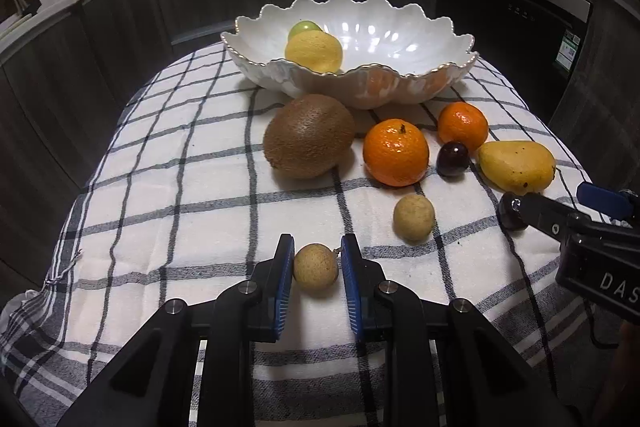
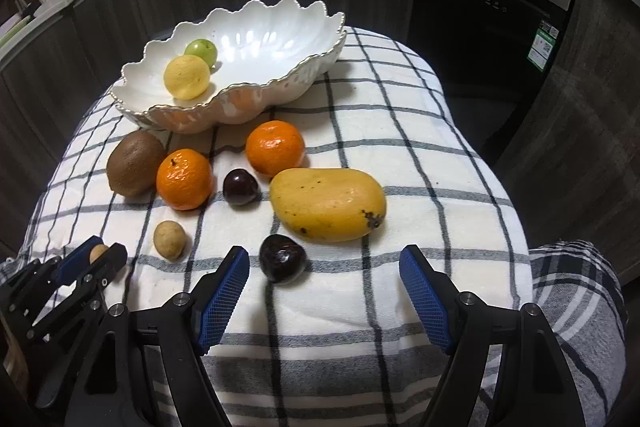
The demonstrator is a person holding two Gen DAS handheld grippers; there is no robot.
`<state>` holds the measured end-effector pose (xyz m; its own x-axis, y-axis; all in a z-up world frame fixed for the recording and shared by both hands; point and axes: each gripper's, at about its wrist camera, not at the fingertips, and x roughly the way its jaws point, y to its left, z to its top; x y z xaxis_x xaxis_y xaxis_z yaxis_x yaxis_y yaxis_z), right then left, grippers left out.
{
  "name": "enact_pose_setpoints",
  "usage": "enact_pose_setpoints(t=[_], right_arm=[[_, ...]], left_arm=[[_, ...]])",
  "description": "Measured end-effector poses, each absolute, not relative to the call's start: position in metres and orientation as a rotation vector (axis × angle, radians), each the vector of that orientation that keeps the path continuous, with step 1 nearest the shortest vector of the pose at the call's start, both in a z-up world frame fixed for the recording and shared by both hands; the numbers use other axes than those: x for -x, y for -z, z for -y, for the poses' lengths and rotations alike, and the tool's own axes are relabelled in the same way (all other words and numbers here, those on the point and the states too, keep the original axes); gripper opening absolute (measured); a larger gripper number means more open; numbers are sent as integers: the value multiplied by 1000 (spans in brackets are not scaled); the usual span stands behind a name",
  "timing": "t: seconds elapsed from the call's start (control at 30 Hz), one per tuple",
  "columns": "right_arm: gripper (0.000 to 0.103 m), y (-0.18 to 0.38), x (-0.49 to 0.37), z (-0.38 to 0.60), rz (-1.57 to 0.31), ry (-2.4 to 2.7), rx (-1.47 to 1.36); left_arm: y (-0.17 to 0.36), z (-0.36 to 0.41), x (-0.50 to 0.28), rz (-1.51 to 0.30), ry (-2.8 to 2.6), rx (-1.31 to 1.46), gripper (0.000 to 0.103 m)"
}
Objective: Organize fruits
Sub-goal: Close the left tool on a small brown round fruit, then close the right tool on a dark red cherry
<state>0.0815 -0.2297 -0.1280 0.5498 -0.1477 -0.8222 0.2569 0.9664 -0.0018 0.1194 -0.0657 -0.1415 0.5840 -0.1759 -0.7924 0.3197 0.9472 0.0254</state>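
Note:
A white scalloped bowl [image 1: 400, 75] stands at the back of the checked cloth and holds a lemon [image 1: 314, 51] and a green fruit [image 1: 305, 27]. In front lie a kiwi [image 1: 309, 135], two tangerines [image 1: 396, 151] [image 1: 463, 127], a dark plum [image 1: 453, 159], a mango [image 1: 516, 166] and a tan longan [image 1: 413, 217]. My left gripper [image 1: 316, 267] has its blue pads around another longan [image 1: 315, 267], with small gaps showing. My right gripper [image 2: 324, 267] is open wide, with a second dark plum [image 2: 282, 259] lying between its fingers near the left pad, in front of the mango [image 2: 328, 205].
The checked cloth [image 1: 180, 211] drapes over a small rounded table. Dark cabinets and a black dishwasher [image 2: 492, 39] stand behind. The right gripper [image 1: 560, 223] enters the left wrist view at the right edge.

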Motion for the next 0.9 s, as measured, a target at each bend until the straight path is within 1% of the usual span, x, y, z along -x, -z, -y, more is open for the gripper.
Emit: enact_pose_setpoints(t=[0.2, 0.27, 0.33, 0.43, 0.57, 0.63, 0.77, 0.8, 0.83, 0.9], right_arm=[[76, 134, -87, 224, -981, 219, -119], [71, 137, -91, 223, -989, 213, -122], [64, 140, -95, 223, -997, 212, -123], [57, 145, -100, 223, -1007, 210, -121], [50, 152, -103, 221, -1025, 204, -115], [44, 156, -104, 221, -1038, 197, -116], [39, 157, -104, 219, -1034, 185, -111], [36, 157, -104, 218, -1033, 181, -112], [30, 156, -104, 218, -1032, 176, -115], [30, 154, -102, 218, -1020, 172, -123]], left_arm=[[140, 58, -122, -906, 276, -154, 24], [139, 56, -122, -905, 273, -147, 24], [138, 54, -123, -904, 271, -138, 24], [138, 52, -125, -907, 271, -127, 24], [140, 50, -126, -915, 270, -112, 24], [140, 49, -127, -918, 272, -106, 24], [141, 49, -128, -920, 273, -102, 24], [141, 49, -128, -920, 274, -102, 24], [140, 49, -128, -919, 274, -102, 24], [139, 50, -127, -917, 275, -105, 24]])
